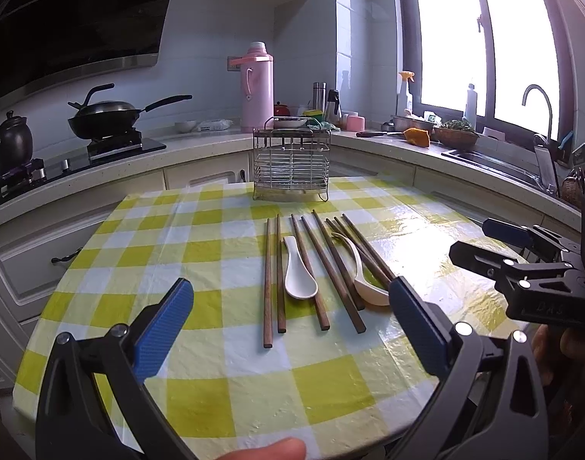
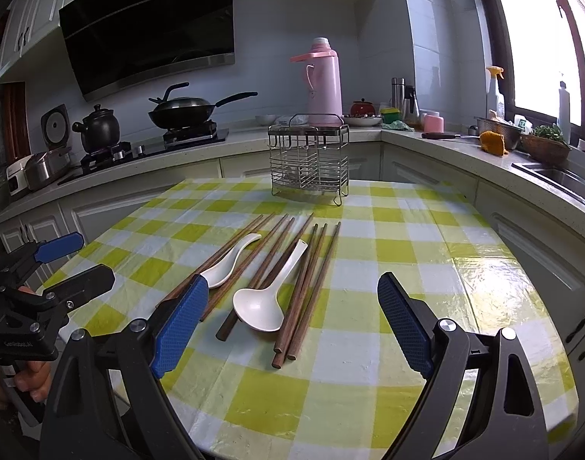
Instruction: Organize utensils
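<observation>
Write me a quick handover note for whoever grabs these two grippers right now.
Left gripper: open, empty, held over the near table edge.
Right gripper: open, empty, likewise.
Wooden chopsticks lie loose on the checked tablecloth, with two white spoons among them.
Wire utensil rack stands at the far edge; no utensils visible in it.
Done: nothing visible. Left: move all chopsticks and spoons into the rack.

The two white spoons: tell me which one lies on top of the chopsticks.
The spoon nearer the right gripper: this spoon rests across the chopsticks, handle pointing toward the wire rack. The other spoon lies between chopsticks.
</observation>
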Demonstrator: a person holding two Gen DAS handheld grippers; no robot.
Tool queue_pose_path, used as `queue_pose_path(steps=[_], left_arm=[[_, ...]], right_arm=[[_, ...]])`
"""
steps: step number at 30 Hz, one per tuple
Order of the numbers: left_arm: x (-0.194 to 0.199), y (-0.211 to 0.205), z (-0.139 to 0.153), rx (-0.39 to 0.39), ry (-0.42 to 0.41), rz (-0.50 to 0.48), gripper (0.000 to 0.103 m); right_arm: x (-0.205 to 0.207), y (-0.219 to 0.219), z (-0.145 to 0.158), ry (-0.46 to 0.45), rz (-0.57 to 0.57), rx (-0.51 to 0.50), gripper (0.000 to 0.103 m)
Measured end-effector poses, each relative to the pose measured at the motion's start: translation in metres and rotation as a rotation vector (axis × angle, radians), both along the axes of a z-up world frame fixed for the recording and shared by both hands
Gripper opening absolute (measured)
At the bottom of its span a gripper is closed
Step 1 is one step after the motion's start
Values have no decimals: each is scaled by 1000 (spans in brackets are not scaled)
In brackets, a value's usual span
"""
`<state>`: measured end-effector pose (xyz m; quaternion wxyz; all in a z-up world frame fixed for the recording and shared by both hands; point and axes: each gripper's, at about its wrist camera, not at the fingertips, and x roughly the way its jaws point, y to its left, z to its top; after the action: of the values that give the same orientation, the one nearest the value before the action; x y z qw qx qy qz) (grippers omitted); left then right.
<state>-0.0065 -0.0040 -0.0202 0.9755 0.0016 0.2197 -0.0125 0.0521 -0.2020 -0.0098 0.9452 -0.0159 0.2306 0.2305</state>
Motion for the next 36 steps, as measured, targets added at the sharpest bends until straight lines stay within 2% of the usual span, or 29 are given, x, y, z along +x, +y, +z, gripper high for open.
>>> queue_pose_path(steps=[36], left_arm=[[-1,3,4,-12,-18,8,99]], right_arm=[[-7,-1,5,-25,-2,4,84]])
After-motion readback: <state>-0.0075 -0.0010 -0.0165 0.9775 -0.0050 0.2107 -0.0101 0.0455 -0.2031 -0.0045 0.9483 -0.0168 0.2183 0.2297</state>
